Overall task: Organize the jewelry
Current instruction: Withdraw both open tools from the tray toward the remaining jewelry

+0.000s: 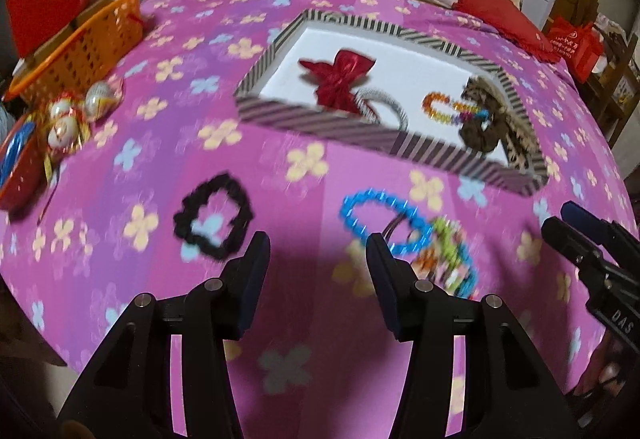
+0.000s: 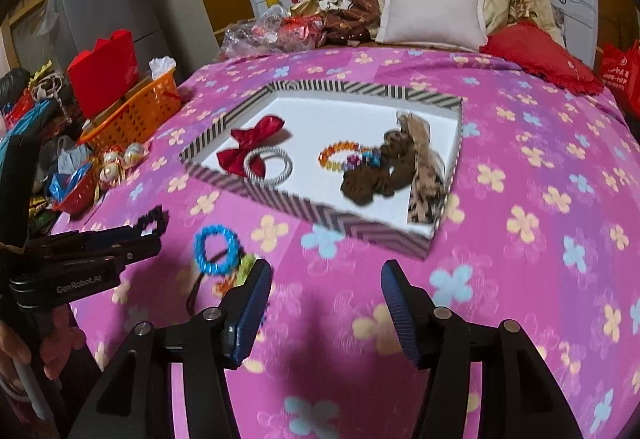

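Black scrunchie (image 1: 214,221) whole in left view, half-hidden in right, both claws (image 1: 316,263) (image 2: 326,293) agape, empty

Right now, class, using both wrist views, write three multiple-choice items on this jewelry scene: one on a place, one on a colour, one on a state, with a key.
1. Where does the red bow lie?
A. inside the striped tray
B. in the orange basket
C. on the white pillow

2. What colour is the scrunchie lying alone on the bedspread?
A. yellow
B. black
C. white

3. How does the right gripper stand?
A. shut on a bracelet
B. shut, empty
C. open, empty

Key: 1 A, the bow rests on the tray's white floor beside the silver bangle. 2 B, it is a black ring. 3 C, its fingers stand apart with only bedspread between.
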Demonstrator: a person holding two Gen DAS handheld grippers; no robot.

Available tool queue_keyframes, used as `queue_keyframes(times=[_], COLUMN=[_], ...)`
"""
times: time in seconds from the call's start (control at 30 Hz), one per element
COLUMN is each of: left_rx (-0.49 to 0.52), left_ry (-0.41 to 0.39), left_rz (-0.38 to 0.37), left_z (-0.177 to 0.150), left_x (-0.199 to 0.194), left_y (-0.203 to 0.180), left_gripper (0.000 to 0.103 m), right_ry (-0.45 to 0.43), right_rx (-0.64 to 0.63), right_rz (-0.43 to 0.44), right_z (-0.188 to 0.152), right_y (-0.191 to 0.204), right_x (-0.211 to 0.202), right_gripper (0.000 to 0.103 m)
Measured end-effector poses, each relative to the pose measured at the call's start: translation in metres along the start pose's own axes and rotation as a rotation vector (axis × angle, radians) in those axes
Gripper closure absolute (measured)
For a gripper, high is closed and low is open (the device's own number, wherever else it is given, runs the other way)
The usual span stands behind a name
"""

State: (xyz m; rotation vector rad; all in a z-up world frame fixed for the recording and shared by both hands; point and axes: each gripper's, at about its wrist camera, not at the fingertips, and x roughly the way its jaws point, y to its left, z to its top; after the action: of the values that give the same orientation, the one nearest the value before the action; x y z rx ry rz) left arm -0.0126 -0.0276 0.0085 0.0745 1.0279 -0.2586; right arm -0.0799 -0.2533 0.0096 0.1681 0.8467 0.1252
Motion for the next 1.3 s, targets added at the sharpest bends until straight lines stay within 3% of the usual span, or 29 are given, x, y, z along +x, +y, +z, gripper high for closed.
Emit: queue_keyframes(times=[0.27,0.5,0.77,1.03,1.1,1.2,1.3], left_rx=[0.002,-0.131,-0.15,-0.069,-0.068,-0.084,-0.133], left_ry=[0.041,0.089,0.102,0.081,0.121,0.108,0.12], left_rz=[-0.032,-0.075,0.016,0.083,0.123,0.092,0.004], left_z=[-0.012,0.004,0.021,0.018,0.015,0.014,0.015], left_x=[0.007,0.025,0.052,0.049,0.055,0.054,0.05], left_y=[0.005,0.011,0.003,-0.003,0.002,0.013,0.022], left_gripper=[0.053,0.054,0.053,0.054,0.057,0.065,0.065], right_ry=[0.025,0.037,0.05,0.058,0.064,0.069,0.074], right_rx=[0.004,-0.006,-0.01,0.001,0.002,0.003,0.008], right_rz=[0.013,0.022,0.034,0.05,0.053,0.056,0.058], right_z=[-0.014,-0.016,-0.017,-0.015,-0.016,-0.017,-0.017], right_y=[0.003,0.007,0.009,0.007,0.007,0.007,0.007], right_x=[0.001,0.003,0.008,0.015,0.017,0.019,0.02], right_gripper=[0.048,0.048,0.048,0.048,0.048,0.048,0.048])
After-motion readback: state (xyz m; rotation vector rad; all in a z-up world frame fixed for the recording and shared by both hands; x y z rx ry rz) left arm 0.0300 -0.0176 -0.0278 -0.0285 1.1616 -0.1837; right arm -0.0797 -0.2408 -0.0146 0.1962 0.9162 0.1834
